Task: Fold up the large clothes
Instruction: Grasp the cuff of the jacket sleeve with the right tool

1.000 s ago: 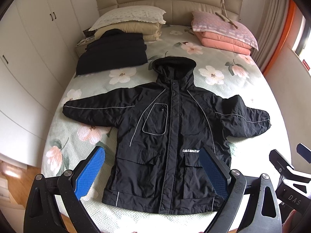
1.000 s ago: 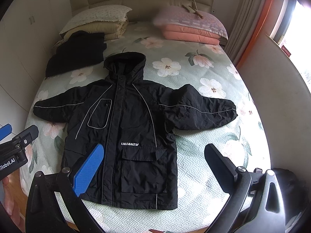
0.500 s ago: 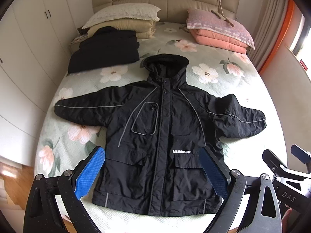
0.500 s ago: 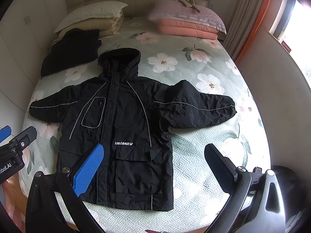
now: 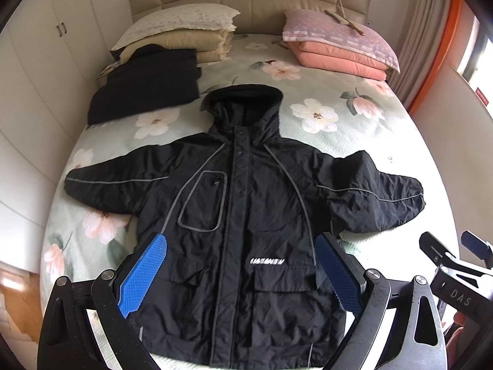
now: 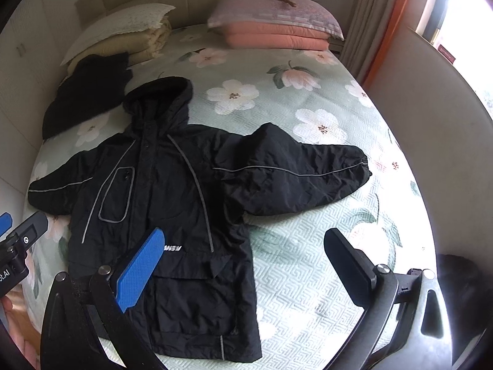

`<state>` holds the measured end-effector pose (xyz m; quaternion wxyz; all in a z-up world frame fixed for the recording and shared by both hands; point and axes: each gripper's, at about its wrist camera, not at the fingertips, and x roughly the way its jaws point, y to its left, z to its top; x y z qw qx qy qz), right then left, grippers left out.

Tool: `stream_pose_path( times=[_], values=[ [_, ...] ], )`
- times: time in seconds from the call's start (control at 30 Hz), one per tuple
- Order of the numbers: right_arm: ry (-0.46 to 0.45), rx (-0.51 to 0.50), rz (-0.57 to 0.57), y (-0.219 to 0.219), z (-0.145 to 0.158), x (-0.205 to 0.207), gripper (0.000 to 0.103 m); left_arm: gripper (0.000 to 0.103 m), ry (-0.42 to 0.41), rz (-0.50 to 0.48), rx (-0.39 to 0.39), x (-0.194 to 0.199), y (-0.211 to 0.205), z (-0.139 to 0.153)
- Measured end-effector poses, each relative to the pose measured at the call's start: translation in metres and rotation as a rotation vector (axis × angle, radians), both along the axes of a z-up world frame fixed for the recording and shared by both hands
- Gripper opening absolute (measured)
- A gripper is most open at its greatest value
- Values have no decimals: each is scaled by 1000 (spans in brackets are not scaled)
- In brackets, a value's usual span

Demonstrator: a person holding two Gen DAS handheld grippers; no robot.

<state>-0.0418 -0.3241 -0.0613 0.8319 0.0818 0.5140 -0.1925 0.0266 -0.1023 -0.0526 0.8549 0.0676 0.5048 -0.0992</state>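
A black hooded jacket [image 5: 243, 215] with grey piping lies face up on the bed, both sleeves spread out sideways, the hood toward the headboard. In the right wrist view the same jacket [image 6: 160, 191] sits left of centre. My left gripper [image 5: 240, 274] hangs open above the jacket's lower front, nothing between its blue pads. Over the jacket's right hem and the bare bedspread, my right gripper [image 6: 243, 265] is open and holds nothing. Each gripper shows at the edge of the other's view.
The bed [image 5: 354, 129] has a green floral cover. A folded black garment [image 5: 148, 83] lies at the back left. Beige pillows [image 5: 185, 30] and pink pillows [image 5: 339, 49] sit at the headboard. White wardrobes line the left, a wall and curtain the right.
Both grippers have moved forward and lower toward the jacket, which now looks larger. The right wrist view has swung right. The jacket itself has not moved.
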Motion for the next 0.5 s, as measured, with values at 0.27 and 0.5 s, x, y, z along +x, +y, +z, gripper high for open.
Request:
stream_pose_path(
  times=[0.27, 0.5],
  values=[
    [-65, -8, -160, -125, -58, -1, 103, 98, -35, -53, -12, 24, -61, -55],
    [-87, 28, -286, -287, -137, 7, 102, 98, -67, -103, -7, 44, -118, -114]
  ],
)
